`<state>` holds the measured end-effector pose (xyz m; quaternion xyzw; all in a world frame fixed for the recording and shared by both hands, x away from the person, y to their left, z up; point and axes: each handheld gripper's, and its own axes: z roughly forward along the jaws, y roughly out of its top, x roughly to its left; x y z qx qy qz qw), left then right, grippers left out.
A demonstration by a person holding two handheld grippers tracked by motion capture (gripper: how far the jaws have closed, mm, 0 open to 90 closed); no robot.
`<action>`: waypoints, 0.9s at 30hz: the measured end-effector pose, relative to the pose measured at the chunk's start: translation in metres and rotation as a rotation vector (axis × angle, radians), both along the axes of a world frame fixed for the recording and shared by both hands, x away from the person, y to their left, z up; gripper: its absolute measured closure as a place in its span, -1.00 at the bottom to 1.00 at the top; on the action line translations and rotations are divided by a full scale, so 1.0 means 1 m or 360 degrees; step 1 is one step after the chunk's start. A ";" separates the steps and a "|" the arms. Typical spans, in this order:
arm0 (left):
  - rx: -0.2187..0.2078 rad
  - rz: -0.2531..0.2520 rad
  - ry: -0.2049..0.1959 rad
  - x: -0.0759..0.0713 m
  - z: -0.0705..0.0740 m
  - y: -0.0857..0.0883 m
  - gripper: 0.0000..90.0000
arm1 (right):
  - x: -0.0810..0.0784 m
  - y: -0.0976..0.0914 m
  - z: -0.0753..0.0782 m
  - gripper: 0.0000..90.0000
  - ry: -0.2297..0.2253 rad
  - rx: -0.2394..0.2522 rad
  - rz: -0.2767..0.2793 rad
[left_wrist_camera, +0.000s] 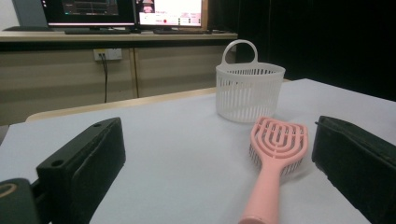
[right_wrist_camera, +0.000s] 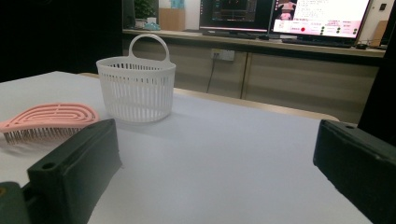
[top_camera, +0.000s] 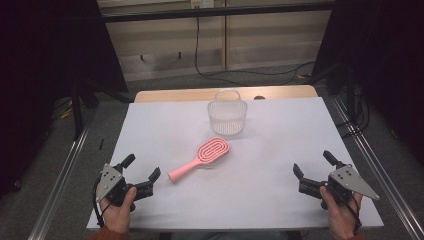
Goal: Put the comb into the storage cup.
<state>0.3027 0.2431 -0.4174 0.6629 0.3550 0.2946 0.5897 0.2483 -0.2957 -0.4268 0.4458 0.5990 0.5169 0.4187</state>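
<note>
On white table (top_camera: 280, 150), pink hairbrush (top_camera: 202, 158), oval slotted head, bristles down

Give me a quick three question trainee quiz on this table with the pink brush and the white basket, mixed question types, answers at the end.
1. True or false: the pink hairbrush lies inside the white basket.
2. Which tool is nearer the brush's handle end: A) left tool B) right tool?
3. Fill in: both tools are ____ and hold nothing.

Key: 1. False, it lies on the white table cover, in front of the basket and apart from it. 2. A. 3. open.
</note>
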 end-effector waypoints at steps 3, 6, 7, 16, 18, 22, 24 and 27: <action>-0.0019 -0.0007 0.0036 0.002 0.000 0.001 -0.94 | -0.001 -0.001 0.000 -1.00 -0.0004 0.0005 -0.0005; -0.0032 0.0001 0.0037 0.003 0.002 0.001 -0.93 | 0.000 -0.002 0.000 -1.00 0.0002 0.0010 -0.0001; -0.0025 -0.0010 0.0036 0.004 0.002 0.001 -0.93 | 0.000 -0.002 0.000 -1.00 0.0000 0.0012 -0.0003; -0.0021 -0.0084 0.0103 0.007 0.003 -0.011 -0.94 | 0.001 -0.002 -0.002 -1.00 0.0005 0.0028 0.0028; -0.0006 -0.0118 0.0102 0.008 0.004 -0.014 -0.95 | 0.001 -0.002 -0.002 -1.00 0.0003 0.0024 0.0039; 0.0016 -0.0212 0.0084 0.010 0.007 -0.020 -0.95 | 0.001 -0.002 -0.002 -1.00 -0.0006 0.0015 0.0012; 0.0016 -0.0243 0.0085 0.012 0.009 -0.022 -0.95 | 0.001 -0.002 -0.002 -1.00 -0.0005 0.0012 0.0018; 0.0011 -0.0276 0.0069 0.015 0.011 -0.026 -0.94 | 0.000 -0.001 -0.002 -1.00 0.0004 0.0016 0.0033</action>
